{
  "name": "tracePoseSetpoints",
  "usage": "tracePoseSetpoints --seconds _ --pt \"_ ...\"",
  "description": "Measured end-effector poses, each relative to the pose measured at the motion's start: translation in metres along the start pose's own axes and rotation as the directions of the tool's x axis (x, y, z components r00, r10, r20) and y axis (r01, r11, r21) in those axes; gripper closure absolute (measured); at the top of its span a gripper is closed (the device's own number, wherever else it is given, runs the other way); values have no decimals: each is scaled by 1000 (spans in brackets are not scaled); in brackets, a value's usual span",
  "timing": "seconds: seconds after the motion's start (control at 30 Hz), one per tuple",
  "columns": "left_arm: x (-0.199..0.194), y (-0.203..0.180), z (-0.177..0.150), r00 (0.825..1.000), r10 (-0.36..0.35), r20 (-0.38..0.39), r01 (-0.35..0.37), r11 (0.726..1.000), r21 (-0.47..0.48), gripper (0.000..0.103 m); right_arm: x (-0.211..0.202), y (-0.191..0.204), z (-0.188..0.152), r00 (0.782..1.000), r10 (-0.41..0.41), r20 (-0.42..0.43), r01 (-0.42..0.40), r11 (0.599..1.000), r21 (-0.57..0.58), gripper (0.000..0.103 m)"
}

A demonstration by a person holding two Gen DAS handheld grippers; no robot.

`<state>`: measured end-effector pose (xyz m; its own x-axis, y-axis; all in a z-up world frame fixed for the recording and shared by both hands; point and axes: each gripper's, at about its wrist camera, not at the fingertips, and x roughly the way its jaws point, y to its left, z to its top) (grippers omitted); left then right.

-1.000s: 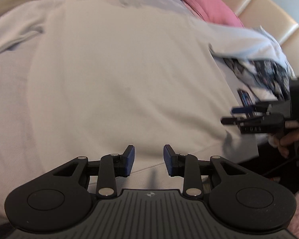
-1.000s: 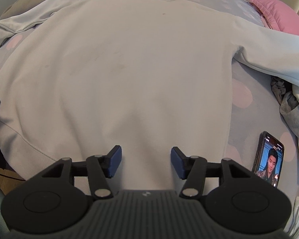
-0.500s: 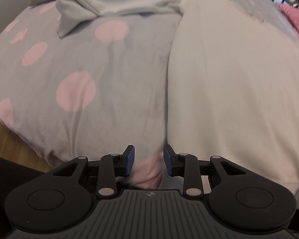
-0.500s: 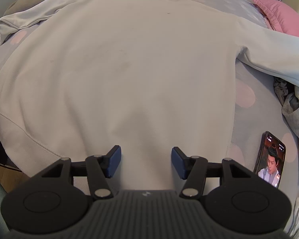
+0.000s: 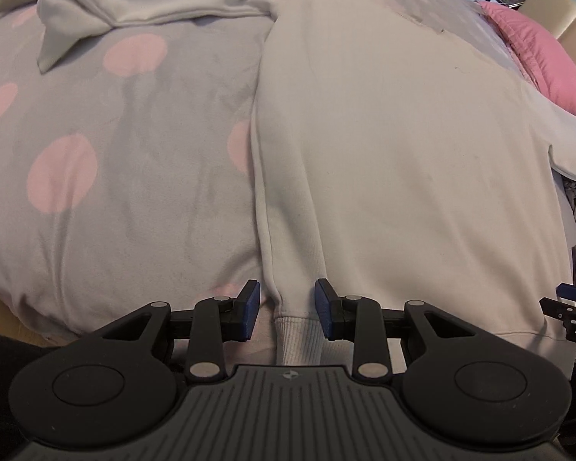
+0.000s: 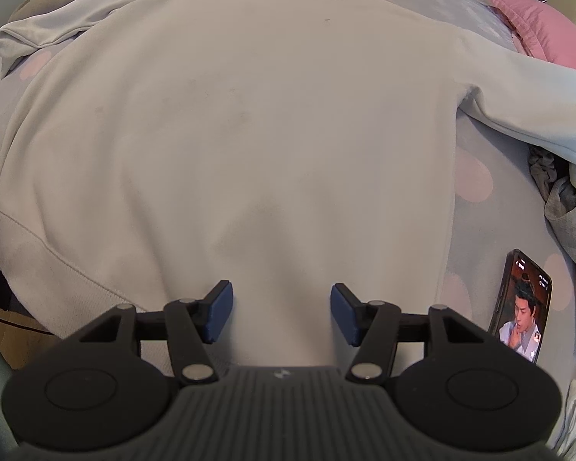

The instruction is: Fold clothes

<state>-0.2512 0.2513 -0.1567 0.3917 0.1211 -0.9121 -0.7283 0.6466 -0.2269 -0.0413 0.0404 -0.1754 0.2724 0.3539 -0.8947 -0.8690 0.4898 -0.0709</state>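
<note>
The cream sweatshirt (image 6: 257, 123) lay flat on the polka-dot bed (image 5: 126, 176). The left gripper (image 5: 287, 307) had its jaws open astride the hem corner; the right gripper (image 6: 280, 307) was open over the hem

The left claw (image 5: 287, 315) has swung away from the sweatshirt's (image 5: 403, 146) middle, out over the dotted bedspread (image 5: 115, 161), then back to the garment's left hem corner, whose ribbed band now sits between its parted fingers. The right claw (image 6: 280, 313) has crept slightly toward 12 o'clock over the hem, and the phone (image 6: 524, 305) sits lower at 4 o'clock.
</note>
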Motion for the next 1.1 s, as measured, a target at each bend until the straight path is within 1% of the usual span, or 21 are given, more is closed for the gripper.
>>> tracePoseSetpoints --seconds 0.1,0.13,0.17,0.2,0.27,0.37,0.4,0.47,0.57,0.63,0.7,0.73,0.8,0.87,0.93,0.97,1.0,1.03,1.1 --pt "6 0 2 1000 3 -31 -3 1000 -17 74 1 0 1 1000 -1 -1 1 1000 0 43" --pt "7 -1 2 999 -18 -36 17 1000 -15 76 2 0 1 1000 -1 -2 1 1000 0 43" --pt "6 -2 1 998 -40 -40 40 999 -10 86 2 0 2 1000 -2 -2 2 1000 -1 43" --pt "6 -3 0 998 -52 -37 52 999 -5 87 3 1 2 1000 -3 -3 3 1000 -2 43" --pt "5 -3 1 999 -45 -27 45 999 -4 95 3 1 2 1000 -7 -6 7 1000 -4 43" --pt "-12 -1 1 998 -69 3 69 997 -34 97 2 -1 2 1000 -26 -11 26 1000 0 43" --pt "-18 -1 1 998 -61 13 61 998 -28 97 1 -5 1 999 -38 -14 39 999 9 43" --pt "-31 0 2 999 -39 26 40 999 -23 97 -1 -18 0 997 -71 -24 72 996 52 43" --pt "-29 9 2 1000 -5 -1 5 998 -63 98 -5 -43 -2 994 -89 -62 98 983 157 43" --pt "-23 8 2 1000 14 -18 -15 999 -48 98 -6 -57 -3 989 -96 -110 116 973 198 43" --pt "-20 5 2 1000 18 -20 -19 999 -30 98 -7 -67 -8 982 -108 -155 142 963 227 43" --pt "-19 5 2 1000 14 -18 -14 999 -33 98 -7 -72 -11 979 -95 -180 140 957 254 42" --pt "-20 7 2 1000 2 -13 -3 999 -43 98 -5 -84 -17 975 -42 -219 112 940 321 42" --pt "-21 9 2 1000 -8 -7 7 999 -53 98 0 -91 -23 970 -2 -243 93 927 364 43" --pt "-22 11 1 1000 -14 -3 14 998 -57 98 7 -93 -29 962 35 -270 75 920 384 48" --pt "-22 10 0 1000 -18 -2 17 998 -56 98 11 -94 -32 958 53 -283 66 917 395 63" --pt "-23 10 0 1000 -22 -1 22 998 -57 98 14 -94 -35 954 75 -289 51 912 406 82" --pt "-24 11 0 999 -33 3 33 998 -60 98 12 -94 -35 955 99 -278 26 910 414 85" --pt "-32 11 3 998 -59 17 60 996 -60 98 2 -91 -32 959 93 -266 16 924 383 90"
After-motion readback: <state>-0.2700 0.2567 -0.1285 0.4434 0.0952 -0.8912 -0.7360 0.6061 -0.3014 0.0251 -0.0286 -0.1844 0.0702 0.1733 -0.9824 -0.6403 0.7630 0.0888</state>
